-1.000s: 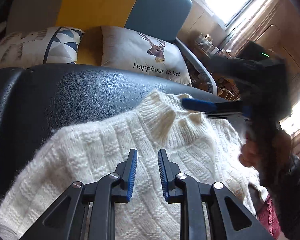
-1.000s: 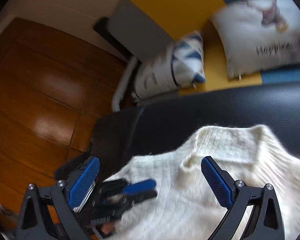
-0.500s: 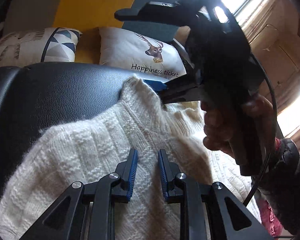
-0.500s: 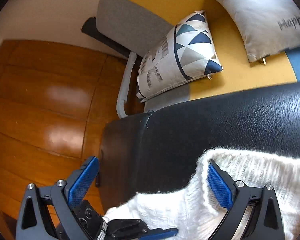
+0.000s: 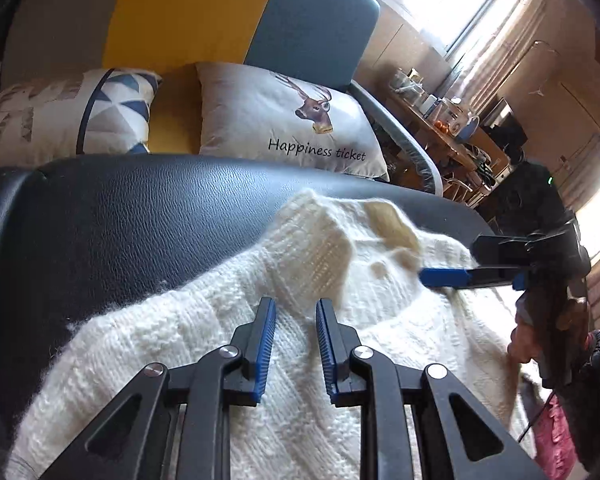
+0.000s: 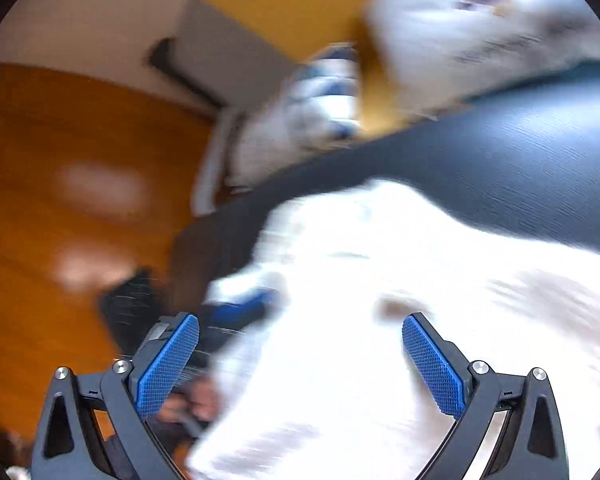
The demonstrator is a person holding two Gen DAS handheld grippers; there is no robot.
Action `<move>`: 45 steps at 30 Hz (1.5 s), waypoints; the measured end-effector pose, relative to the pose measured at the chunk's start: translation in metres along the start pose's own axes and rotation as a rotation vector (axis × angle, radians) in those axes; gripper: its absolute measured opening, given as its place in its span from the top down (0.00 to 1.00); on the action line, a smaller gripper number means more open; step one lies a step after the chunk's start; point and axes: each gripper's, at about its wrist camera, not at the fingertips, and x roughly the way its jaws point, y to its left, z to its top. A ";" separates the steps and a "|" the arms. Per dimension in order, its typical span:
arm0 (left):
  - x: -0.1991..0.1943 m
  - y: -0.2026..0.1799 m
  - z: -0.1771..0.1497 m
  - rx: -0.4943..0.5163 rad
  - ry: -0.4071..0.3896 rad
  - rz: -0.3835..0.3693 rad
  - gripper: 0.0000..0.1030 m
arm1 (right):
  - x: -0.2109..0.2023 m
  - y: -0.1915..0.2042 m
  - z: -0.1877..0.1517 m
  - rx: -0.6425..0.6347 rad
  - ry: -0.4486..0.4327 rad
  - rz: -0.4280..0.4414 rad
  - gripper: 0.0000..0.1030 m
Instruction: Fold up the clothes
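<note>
A cream knitted sweater [image 5: 204, 344] lies on a black leather surface [image 5: 132, 216], collar at the far end. My left gripper [image 5: 295, 312] hovers over the sweater's chest, its jaws a narrow gap apart with nothing between them. My right gripper [image 6: 300, 344] is wide open and empty above the sweater [image 6: 380, 320], which is blurred in the right wrist view. In the left wrist view the right gripper [image 5: 444, 278] sits at the right, near the collar. The left gripper's blue fingertip [image 6: 244, 304] shows in the right wrist view.
Behind the black surface a yellow and blue sofa [image 5: 204, 20] holds a deer cushion [image 5: 292, 120] and a triangle-pattern cushion [image 5: 68, 116]. A cluttered table [image 5: 452, 128] stands at the far right. Wooden floor [image 6: 52, 184] lies beyond the left edge.
The right gripper has let the collar drop and pulled back to the right. The collar now lies flat. The left gripper has barely moved.
</note>
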 end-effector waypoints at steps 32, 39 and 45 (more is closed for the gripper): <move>-0.143 -0.062 -0.228 -0.121 0.092 -0.028 0.80 | -0.165 -0.033 -0.298 0.140 -0.099 -0.190 0.00; -0.159 -0.065 -0.217 -0.099 0.072 0.018 0.78 | -0.184 -0.021 -0.326 0.150 -0.117 -0.237 0.00; -0.218 -0.035 -0.227 -0.272 -0.059 -0.014 0.77 | -0.141 0.042 -0.298 -0.021 -0.134 -0.231 0.00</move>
